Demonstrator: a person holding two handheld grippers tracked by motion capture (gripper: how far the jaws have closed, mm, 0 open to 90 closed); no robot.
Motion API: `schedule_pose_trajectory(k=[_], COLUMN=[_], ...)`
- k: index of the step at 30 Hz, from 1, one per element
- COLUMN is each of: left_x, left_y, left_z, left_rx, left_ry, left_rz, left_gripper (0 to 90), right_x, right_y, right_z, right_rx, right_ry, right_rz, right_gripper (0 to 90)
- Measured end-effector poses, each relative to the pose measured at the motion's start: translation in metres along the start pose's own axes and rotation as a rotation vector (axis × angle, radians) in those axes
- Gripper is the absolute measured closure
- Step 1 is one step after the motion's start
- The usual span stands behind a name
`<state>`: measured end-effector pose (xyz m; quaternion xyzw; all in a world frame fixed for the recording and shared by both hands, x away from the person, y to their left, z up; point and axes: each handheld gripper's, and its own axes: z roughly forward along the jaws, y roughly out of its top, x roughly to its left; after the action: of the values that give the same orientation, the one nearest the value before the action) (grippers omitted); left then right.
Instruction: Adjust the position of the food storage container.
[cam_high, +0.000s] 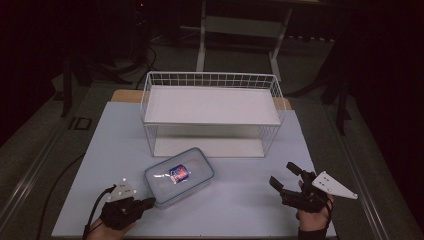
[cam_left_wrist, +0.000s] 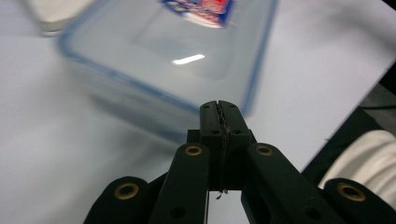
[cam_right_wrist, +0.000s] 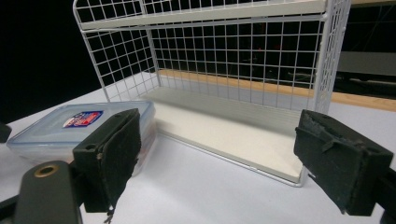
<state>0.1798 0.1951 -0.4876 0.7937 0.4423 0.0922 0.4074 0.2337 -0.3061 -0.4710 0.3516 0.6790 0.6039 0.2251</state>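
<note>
L gripper (cam_high: 148, 202) jaws closed at container (cam_high: 179, 175) corner; R gripper (cam_high: 286, 176) jaws open; wire rack (cam_high: 212, 113) behind.

A white wire-grid rack (cam_high: 212, 112) with two flat white shelves stands at the far middle of the pale blue-white tabletop (cam_high: 250, 200). Dark floor surrounds the table.

Dim room, lit table (cam_high: 240, 195); glare and motion blur on container (cam_left_wrist: 187, 60)
</note>
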Motion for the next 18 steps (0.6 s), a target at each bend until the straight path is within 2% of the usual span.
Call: schedule_pose_trajectory(k=[1, 4, 6, 7, 8, 11, 14, 16, 18], left_x=[0.0, 0.012, 0.028, 0.028, 0.034, 0.044, 0.046, 0.047, 0.05], left_y=[0.0, -0.003, -0.006, -0.006, -0.007, -0.008, -0.006, -0.001, 0.002], left_z=[0.0, -0.002, 0.003, 0.003, 0.007, 0.016, 0.024, 0.027, 0.029], left_rx=[0.0, -0.004, 0.005, 0.005, 0.014, 0.03, 0.038, 0.034, 0.033], left_ry=[0.0, 0.046, 0.081, 0.081, 0.092, 0.084, 0.078, 0.096, 0.1], left_rz=[0.0, -0.023, -0.059, -0.059, -0.071, -0.094, -0.087, -0.066, -0.07], left_gripper=[89.3, 89.3, 89.3, 89.3, 89.3, 89.3, 89.3, 89.2, 89.2], right_x=[0.0, 0.0, 0.0, 0.0, 0.001, 0.001, 0.0, 0.001, 0.001], right_y=[0.0, 0.0, 0.0, 0.0, 0.0, 0.001, 0.0, 0.001, 0.001], right_z=[0.0, 0.0, 0.0, 0.0, 0.0, 0.0, 0.0, 0.0, 0.0], right_rx=[0.0, -0.001, 0.0, 0.0, -0.001, -0.002, -0.001, -0.002, -0.003], right_ry=[0.0, 0.0, 0.001, 0.001, 0.001, 0.0, 0.0, 0.001, 0.002], right_rz=[0.0, -0.002, 0.001, 0.001, -0.002, 0.0, 0.0, -0.003, -0.002], right_gripper=[14.7, 14.7, 14.7, 14.7, 14.7, 14.7, 14.7, 14.7, 14.7])
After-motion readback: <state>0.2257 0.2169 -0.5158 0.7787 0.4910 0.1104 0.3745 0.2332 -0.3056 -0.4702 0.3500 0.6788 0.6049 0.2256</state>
